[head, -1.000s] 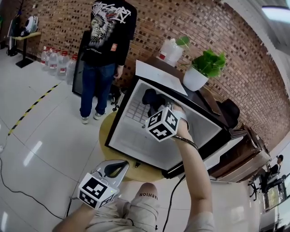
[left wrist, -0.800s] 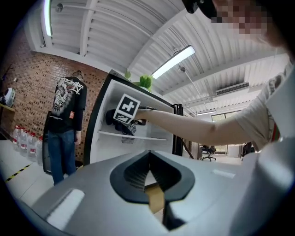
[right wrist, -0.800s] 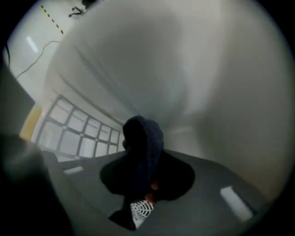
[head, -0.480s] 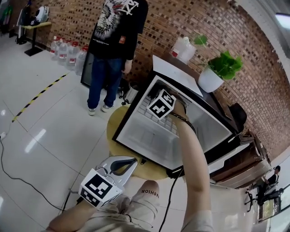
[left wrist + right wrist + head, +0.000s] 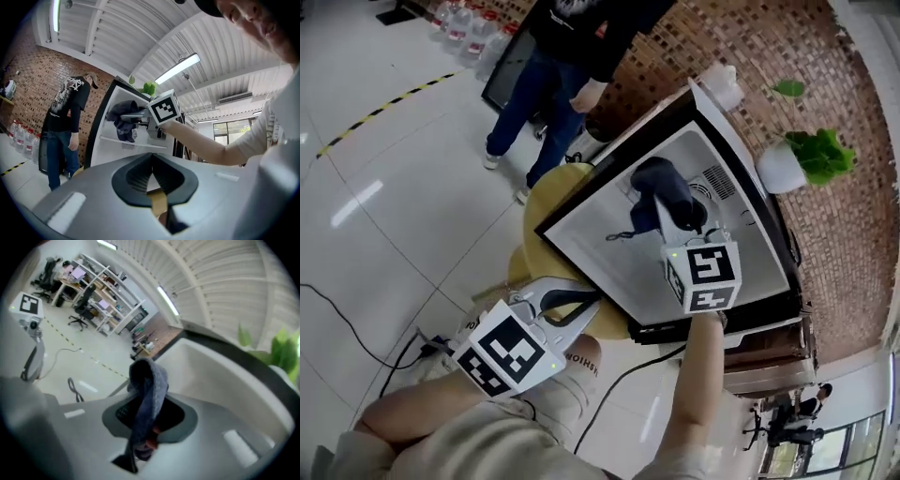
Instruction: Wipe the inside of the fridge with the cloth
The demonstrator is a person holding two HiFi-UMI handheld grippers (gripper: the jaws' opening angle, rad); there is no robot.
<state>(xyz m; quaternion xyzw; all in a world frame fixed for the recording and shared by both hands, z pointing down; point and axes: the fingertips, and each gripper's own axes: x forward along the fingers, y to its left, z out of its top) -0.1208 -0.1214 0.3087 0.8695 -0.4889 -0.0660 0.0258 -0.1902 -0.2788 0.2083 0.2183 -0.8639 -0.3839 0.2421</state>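
Inside the open fridge (image 5: 598, 246), the right gripper (image 5: 660, 208) has its jaws closed on a dark blue-grey cloth (image 5: 664, 184). From the head view, the person's bare right forearm (image 5: 701, 384) stretches straight up from the bottom of the frame. The gripper's marker cube sits just outside the cabinet's lower edge, and the jaws reach past it into the white interior. The cloth bunches around and ahead of the jaw tips, close to the white back wall; whether it touches the wall cannot be told. In the right gripper view the cloth (image 5: 149, 385) loops up out of the jaws and hangs down between them, with the fridge's curved white wall just beyond.

The left gripper (image 5: 572, 305) is held low by the person's knee, well apart from the cloth, pointing roughly level towards the fridge's lower front edge. Its jaws are pressed together with nothing between them. Ahead of and above those jaws, the left gripper view shows the cloth in the fridge above a white shelf (image 5: 136, 142).

The fridge rests on a round yellow table (image 5: 546, 197). Beyond the right gripper, outside the fridge, a second person (image 5: 548, 84) in a dark top and jeans stands on the tiled floor. A potted green plant (image 5: 806, 155) shows past the fridge's top.
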